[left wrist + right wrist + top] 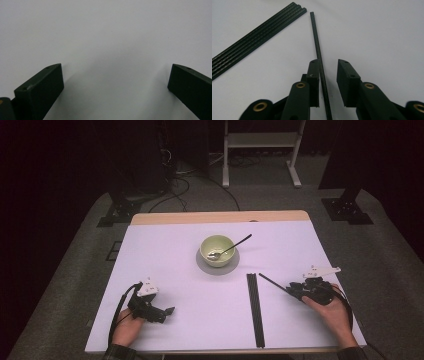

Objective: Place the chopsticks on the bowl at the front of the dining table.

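High view. White desk (165, 265) with a wooden strip along its far edge. Near the middle, toward the far side: a pale green bowl (217, 250) on a grey saucer (218, 268), a spoon (229, 248) lying in the bowl with its handle sticking out over the rim to the right. Nearer the person, right of centre: a bundle of black rods (255, 307) lying flat, running from about mid-desk to the near edge. Just right of the bundle's far end, a single black rod (272, 283) lies slanted, its near end going into the right tool (295, 290), which the right hand (334, 312) holds low over the desk. Left tool (167, 311) sits at the near-left of the desk in the left hand (127, 327), well apart from bowl and rods.

Left gripper view. Left tool (116, 77): jaws stand wide apart, nothing between them, just bare white desk under and ahead.

Right gripper view. Right tool (328, 62): jaws narrowed but with a clear gap left. The single black rod (317, 45) runs up between them, lying against the inner face of the left-hand jaw; the right-hand jaw stands clear of it, so it is not clamped. The rod rests on the desk, and its far end points toward the end of the bundle of black rods (259, 37), which lies slanted at upper left, close to the rod's tip but apart from it.
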Available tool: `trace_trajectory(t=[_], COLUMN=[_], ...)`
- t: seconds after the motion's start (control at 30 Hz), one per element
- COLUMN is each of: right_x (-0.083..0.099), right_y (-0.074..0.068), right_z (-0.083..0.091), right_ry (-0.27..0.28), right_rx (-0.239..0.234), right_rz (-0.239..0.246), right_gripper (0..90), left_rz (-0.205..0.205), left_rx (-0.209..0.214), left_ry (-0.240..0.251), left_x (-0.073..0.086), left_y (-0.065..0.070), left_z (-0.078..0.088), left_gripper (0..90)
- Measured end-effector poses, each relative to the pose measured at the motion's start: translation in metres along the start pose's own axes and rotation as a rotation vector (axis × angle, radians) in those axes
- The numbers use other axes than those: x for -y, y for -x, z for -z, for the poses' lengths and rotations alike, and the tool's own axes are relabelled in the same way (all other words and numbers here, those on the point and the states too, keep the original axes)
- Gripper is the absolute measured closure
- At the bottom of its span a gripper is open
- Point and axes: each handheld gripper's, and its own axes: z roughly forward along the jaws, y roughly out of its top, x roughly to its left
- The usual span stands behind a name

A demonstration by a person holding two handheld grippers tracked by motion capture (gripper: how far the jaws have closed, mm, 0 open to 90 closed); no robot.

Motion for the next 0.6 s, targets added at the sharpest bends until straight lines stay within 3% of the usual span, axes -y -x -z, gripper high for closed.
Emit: trace_trajectory(t=[0.6], right_x=[0.0010], right_y=[0.0001], right_z=[-0.0047], right_ry=[-0.035], right_rx=[-0.018], right_rz=[-0.002], right_gripper=[81.2], left_rz=[0.000], left_rx=[0.000], left_ry=[0.000], left_x=[0.0000], left_y=[0.0000], left_z=[0.0000], left_gripper=[0.0])
